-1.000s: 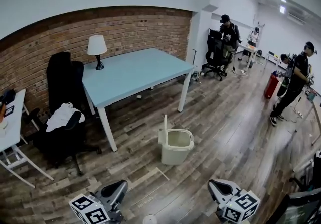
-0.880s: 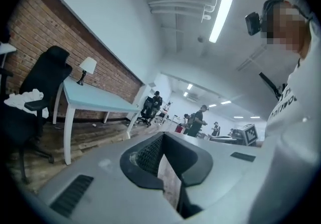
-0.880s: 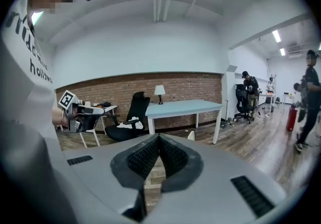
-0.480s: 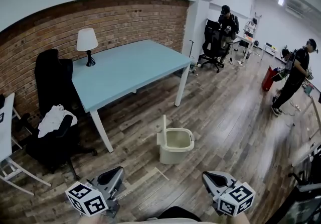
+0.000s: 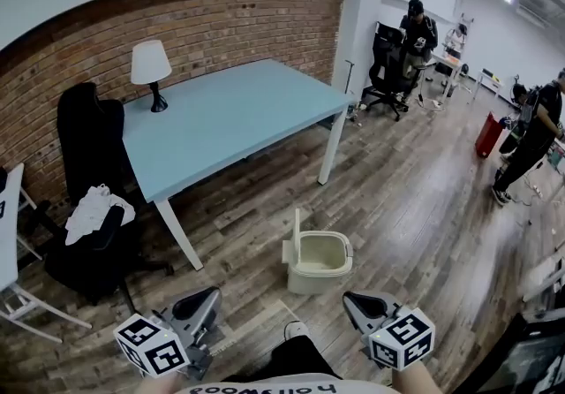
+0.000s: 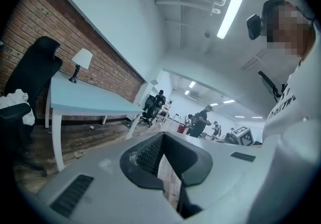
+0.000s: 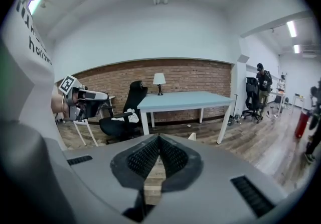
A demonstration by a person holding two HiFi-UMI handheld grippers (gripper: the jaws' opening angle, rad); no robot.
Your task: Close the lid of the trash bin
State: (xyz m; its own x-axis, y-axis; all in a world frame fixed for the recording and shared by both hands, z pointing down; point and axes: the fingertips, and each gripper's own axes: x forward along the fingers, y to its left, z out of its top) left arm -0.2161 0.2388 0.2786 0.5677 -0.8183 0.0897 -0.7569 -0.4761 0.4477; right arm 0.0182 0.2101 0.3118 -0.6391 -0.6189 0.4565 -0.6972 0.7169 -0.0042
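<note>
The trash bin [image 5: 320,267], a cream-coloured pail, stands on the wooden floor [image 5: 415,207] with its mouth open. Its lid [image 5: 296,236] is raised upright along the side toward the left gripper. The bin lies ahead of both pairs of jaws and between them, somewhat nearer the right gripper's, and well apart from each; neither gripper touches it. The left gripper [image 5: 199,302] is held low at the bottom of the head view. Its jaws point forward and are pressed together at the tips with nothing between them; in the left gripper view only floor shows through the slit behind the tips. The right gripper [image 5: 359,305] is held about level with it on the other side, its ridged jaws likewise clenched tip to tip on nothing. Between the two grippers, behind the jaw tips, a white shoe [image 5: 295,330] is set on the boards. Beyond the bin, farther ahead of the jaws, stands a light blue table [image 5: 229,114] with white legs, in front of a brick wall [image 5: 221,17]. It carries a small lamp [image 5: 150,67] near its far corner. Off to the left of the left jaws a black office chair [image 5: 84,242] holds a white cloth [image 5: 95,207]. Far ahead and to the right of the right jaws, a person [image 5: 420,30] in dark clothes stands beside another chair.
</note>
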